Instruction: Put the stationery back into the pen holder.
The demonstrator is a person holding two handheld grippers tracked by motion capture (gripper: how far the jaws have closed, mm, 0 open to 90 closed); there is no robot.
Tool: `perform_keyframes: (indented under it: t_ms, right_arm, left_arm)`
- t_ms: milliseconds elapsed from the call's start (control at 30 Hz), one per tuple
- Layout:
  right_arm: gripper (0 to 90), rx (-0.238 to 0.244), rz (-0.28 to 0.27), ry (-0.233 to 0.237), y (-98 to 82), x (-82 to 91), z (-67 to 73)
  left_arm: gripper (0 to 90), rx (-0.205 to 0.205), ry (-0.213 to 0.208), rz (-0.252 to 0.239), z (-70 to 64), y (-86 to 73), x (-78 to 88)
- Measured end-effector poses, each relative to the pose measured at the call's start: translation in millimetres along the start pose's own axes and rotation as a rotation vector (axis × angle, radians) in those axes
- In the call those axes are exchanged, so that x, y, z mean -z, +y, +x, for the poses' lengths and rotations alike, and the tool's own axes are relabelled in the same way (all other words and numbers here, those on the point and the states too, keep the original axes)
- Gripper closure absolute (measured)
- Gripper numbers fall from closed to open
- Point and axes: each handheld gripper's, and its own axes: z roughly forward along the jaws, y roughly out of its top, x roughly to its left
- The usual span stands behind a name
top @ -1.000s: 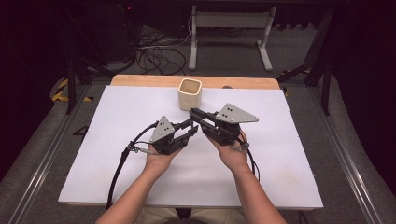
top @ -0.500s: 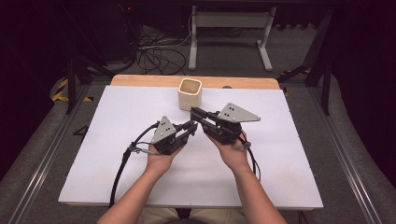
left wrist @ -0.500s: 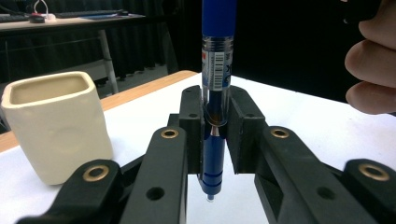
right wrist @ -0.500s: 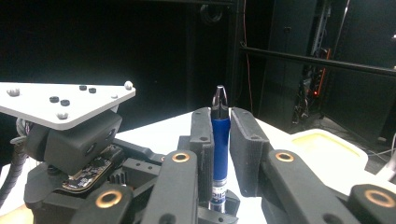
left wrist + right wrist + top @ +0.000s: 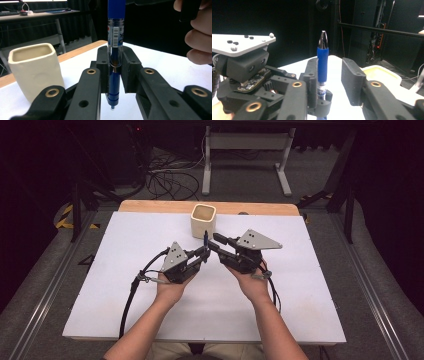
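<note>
A blue pen [image 5: 205, 240] with a clear barrel stands upright above the middle of the white table [image 5: 125, 245]. My left gripper [image 5: 203, 253] is shut on its lower barrel [image 5: 114, 37], jaws [image 5: 115, 67] pressed on both sides, tip pointing down. My right gripper [image 5: 215, 243] faces it from the right. Its jaws have just been opening and now stand apart around the pen's blue grip [image 5: 322, 62]: the pen is near the left jaw, with a clear gap to the right jaw. The right gripper [image 5: 332, 75] is open.
A cream square cup [image 5: 203, 220] stands empty just beyond the grippers near the table's wooden far edge [image 5: 150, 206]. It also shows as the cup [image 5: 35, 70] at left and the cup [image 5: 382, 75] at right. Cables trail from the left gripper toward the front left.
Both hands have kept their place. The right gripper's jaws have spread away from the pen, which stays upright in the left gripper.
</note>
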Motion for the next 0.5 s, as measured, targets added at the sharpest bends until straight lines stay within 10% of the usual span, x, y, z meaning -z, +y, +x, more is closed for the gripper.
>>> perform_keyframes:
  t_ms: [500]
  right_arm:
    - [39.7,-0.048,0.002,-0.03,-4.3,19.1,-17.6]
  left_arm:
    - [79.1,0.001,0.0,-0.019,6.0,10.8,-3.5]
